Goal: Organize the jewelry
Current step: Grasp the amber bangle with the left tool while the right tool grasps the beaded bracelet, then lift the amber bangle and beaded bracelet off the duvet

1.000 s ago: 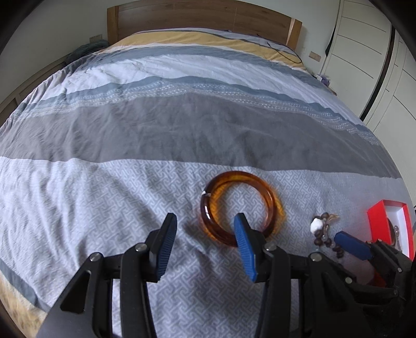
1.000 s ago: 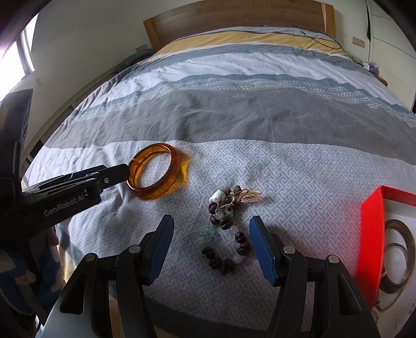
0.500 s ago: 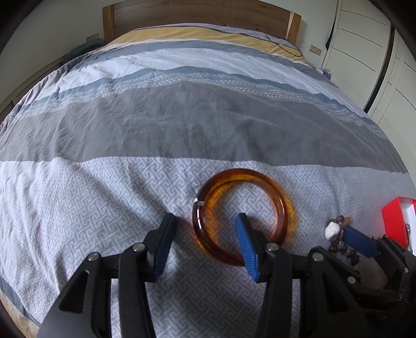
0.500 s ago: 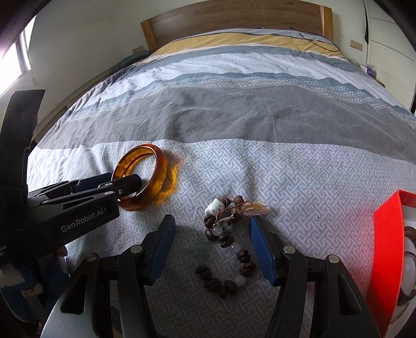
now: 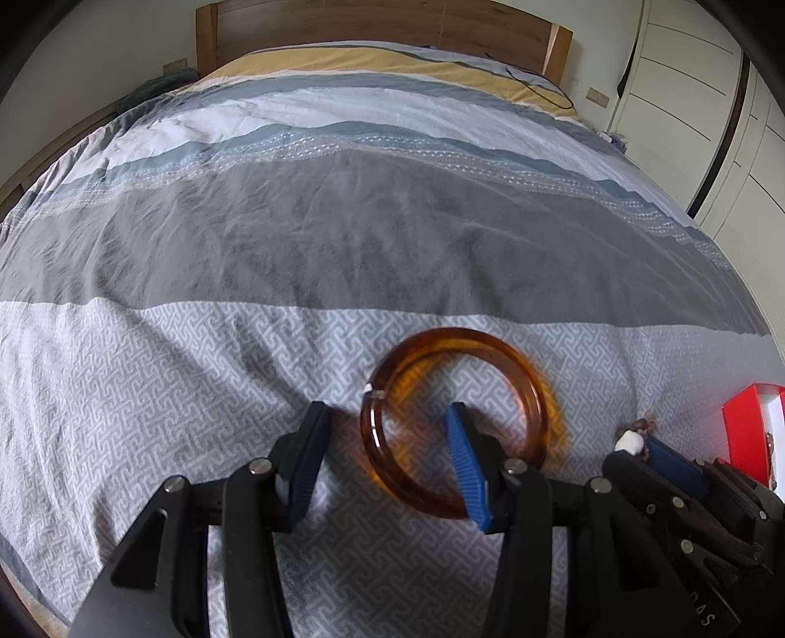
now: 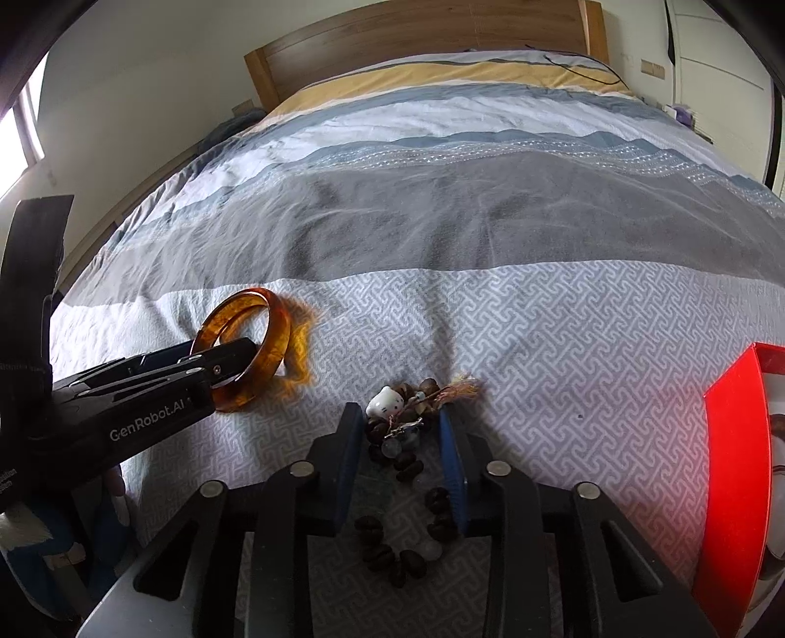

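An amber bangle (image 5: pixel 454 422) lies on the bedspread, also in the right wrist view (image 6: pixel 248 353). My left gripper (image 5: pixel 385 456) is open, its right finger inside the ring and its left finger outside, straddling the near left rim. A brown bead bracelet (image 6: pixel 407 491) with a white cat charm (image 6: pixel 386 401) and a tassel lies in front of my right gripper (image 6: pixel 405 441). The right gripper is open, fingers either side of the beads near the charm. A red jewelry box (image 6: pixel 736 491) stands at the right.
The bed has a grey and white patterned cover (image 5: pixel 196 392) and a wooden headboard (image 5: pixel 382 29) at the far end. White wardrobe doors (image 5: pixel 711 98) stand at the right. The red box also shows in the left wrist view (image 5: pixel 745 427).
Both grippers have moved forward and down. The left one now straddles the bangle's rim. The right one's fingers now flank the beads and have narrowed.
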Demonstrator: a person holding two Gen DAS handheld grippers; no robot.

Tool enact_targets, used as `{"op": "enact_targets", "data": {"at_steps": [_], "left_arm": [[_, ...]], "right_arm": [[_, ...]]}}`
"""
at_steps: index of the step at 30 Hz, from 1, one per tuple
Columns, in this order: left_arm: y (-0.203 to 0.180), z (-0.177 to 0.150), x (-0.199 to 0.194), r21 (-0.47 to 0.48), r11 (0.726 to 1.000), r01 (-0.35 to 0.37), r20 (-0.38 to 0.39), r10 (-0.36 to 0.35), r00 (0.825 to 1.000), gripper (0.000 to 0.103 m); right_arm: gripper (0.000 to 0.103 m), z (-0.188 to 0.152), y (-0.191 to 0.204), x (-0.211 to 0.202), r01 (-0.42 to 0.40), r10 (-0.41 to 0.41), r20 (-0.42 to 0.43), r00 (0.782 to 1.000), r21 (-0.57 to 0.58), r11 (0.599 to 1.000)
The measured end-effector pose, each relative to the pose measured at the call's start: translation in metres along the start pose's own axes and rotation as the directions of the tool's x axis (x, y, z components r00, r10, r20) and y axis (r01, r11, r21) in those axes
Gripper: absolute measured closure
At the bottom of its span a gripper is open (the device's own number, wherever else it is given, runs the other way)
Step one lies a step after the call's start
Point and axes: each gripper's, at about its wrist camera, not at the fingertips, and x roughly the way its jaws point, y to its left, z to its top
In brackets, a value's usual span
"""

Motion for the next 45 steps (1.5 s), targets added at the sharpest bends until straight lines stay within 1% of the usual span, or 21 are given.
{"op": "enact_targets", "data": {"at_steps": [4,7,14,18,21,25,27,28,29,30,31,34,45], "left_arm": [[-0.002,-0.001,-0.001,0.011,1.000,-0.008,0.002,0.008,1.000,0.057],[-0.001,-0.002,-0.002,0.007,1.000,-0.001,0.007,0.001,1.000,0.058],[0.006,-0.007,-0.007,-0.031,0.999,0.044,0.014,-0.043,0.999,0.070],[0.003,-0.006,-0.005,-0.025,0.996,0.083,-0.004,-0.083,0.997,0.070],[-0.003,-0.006,-0.003,-0.001,0.996,0.093,-0.019,-0.093,0.995,0.071],[-0.002,-0.005,-0.001,-0.008,0.995,0.098,-0.033,-0.098,0.995,0.071],[-0.003,-0.006,-0.002,-0.009,0.996,0.084,-0.030,-0.084,0.996,0.077],[-0.003,-0.005,-0.003,-0.011,0.997,0.079,-0.029,-0.079,0.996,0.082],[-0.002,-0.006,-0.005,-0.016,0.997,0.075,-0.027,-0.075,0.997,0.087],[-0.003,-0.007,-0.007,-0.018,0.997,0.073,-0.025,-0.073,0.997,0.089],[-0.003,-0.008,-0.008,-0.018,0.997,0.071,-0.023,-0.071,0.997,0.093],[-0.007,-0.014,-0.016,-0.003,0.999,0.051,-0.010,-0.051,0.999,0.093],[-0.018,-0.019,-0.049,0.011,1.000,0.023,0.036,-0.023,0.999,0.094]], "right_arm": [[0.076,0.000,0.001,0.001,-0.006,0.006,0.002,1.000,-0.001,1.000],[0.076,-0.002,-0.001,0.000,-0.009,0.009,0.005,1.000,0.002,1.000],[0.077,-0.006,-0.003,-0.002,-0.020,0.020,0.011,1.000,0.008,1.000],[0.077,-0.007,-0.002,-0.001,-0.021,0.021,0.009,1.000,0.009,1.000],[0.077,-0.005,-0.002,0.002,-0.020,0.020,-0.004,1.000,0.008,1.000],[0.076,-0.005,-0.001,0.003,-0.017,0.017,-0.010,1.000,0.007,1.000],[0.076,-0.004,-0.001,0.004,-0.019,0.019,-0.016,1.000,0.007,1.000],[0.077,-0.003,-0.001,0.004,-0.024,0.024,-0.019,1.000,0.008,1.000],[0.079,-0.003,-0.001,0.003,-0.028,0.029,-0.021,0.999,0.010,1.000],[0.081,-0.003,-0.002,0.001,-0.033,0.033,-0.022,0.999,0.012,0.999],[0.082,-0.004,-0.003,-0.001,-0.038,0.039,-0.021,0.999,0.015,0.999],[0.086,-0.009,-0.002,-0.009,-0.044,0.044,-0.013,0.999,0.011,0.999],[0.088,-0.017,-0.007,-0.040,-0.084,0.083,0.035,0.996,0.045,0.995]]}}
